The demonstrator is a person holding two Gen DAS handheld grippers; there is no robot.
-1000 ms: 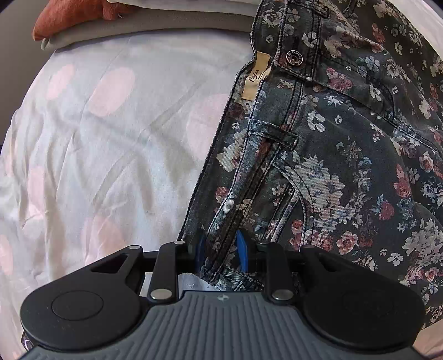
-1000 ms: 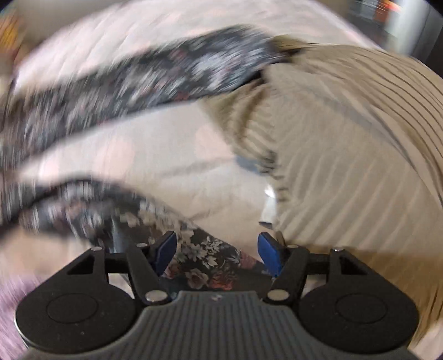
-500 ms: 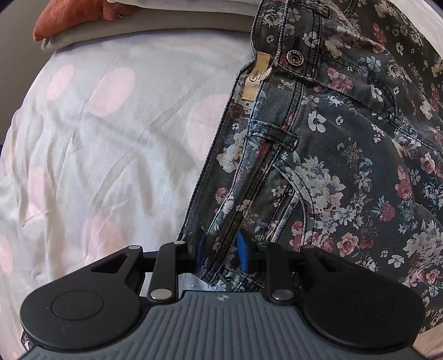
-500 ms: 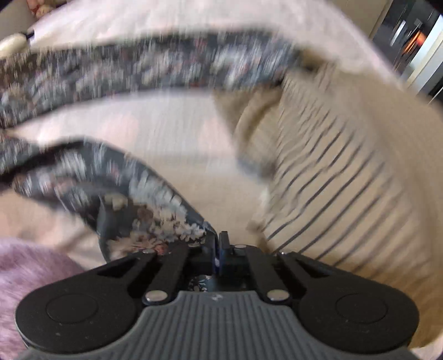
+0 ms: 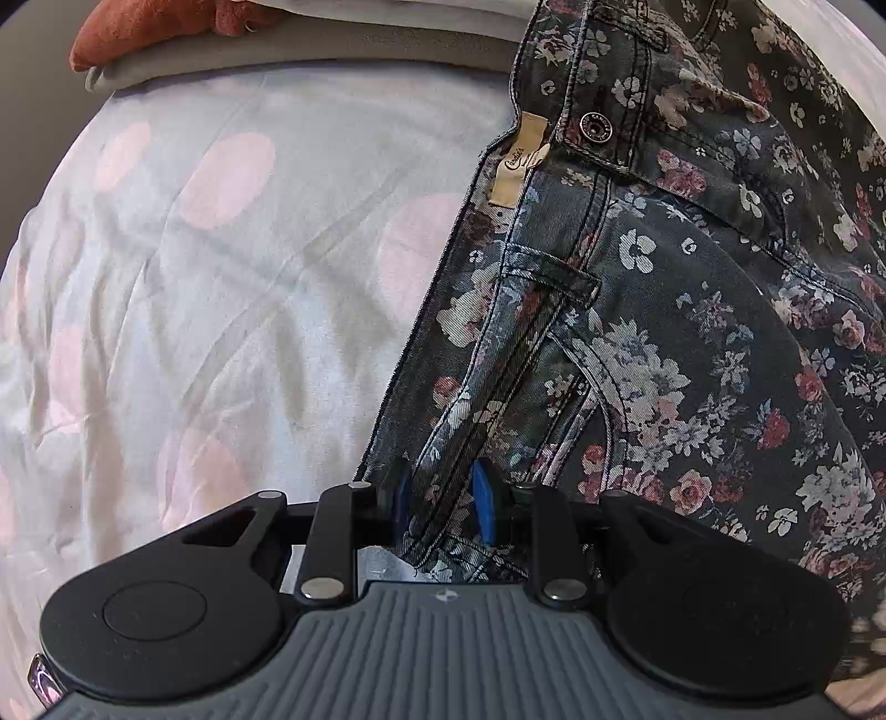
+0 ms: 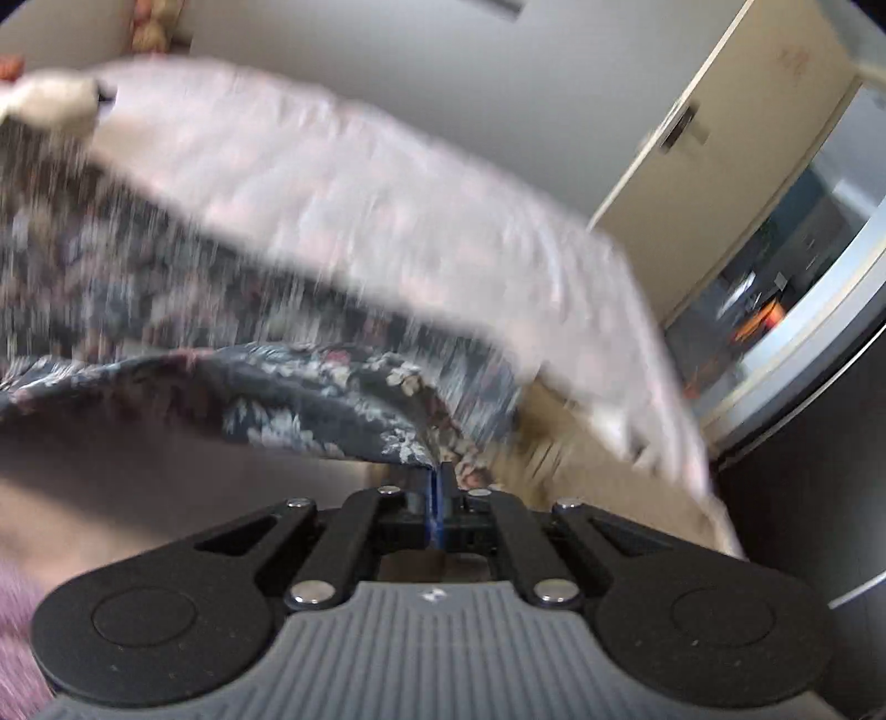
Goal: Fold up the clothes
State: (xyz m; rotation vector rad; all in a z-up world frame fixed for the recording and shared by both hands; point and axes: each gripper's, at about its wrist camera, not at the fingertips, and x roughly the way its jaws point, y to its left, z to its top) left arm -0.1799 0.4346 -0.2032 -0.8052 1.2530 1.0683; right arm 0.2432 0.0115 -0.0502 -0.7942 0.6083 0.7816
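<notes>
Floral jeans (image 5: 692, 343) lie on the dotted bedsheet (image 5: 221, 277); left gripper (image 5: 443, 501) pinches the waistband to anchor it, while right gripper (image 6: 437, 487), clamped on a leg hem, lifts for folding.

A white bed sheet with pale pink dots (image 5: 232, 288) is lying creased across the bed. At the sheet's far edge a grey pillow (image 5: 310, 52) is resting, with a rust-orange cloth (image 5: 149, 27) sitting on top of it. In the right wrist view, beyond the sheet's (image 6: 398, 210) far corner, a cream door (image 6: 720, 166) is standing beside a glass pane (image 6: 797, 260), and a grey wall (image 6: 398, 72) is rising behind the sheet.
</notes>
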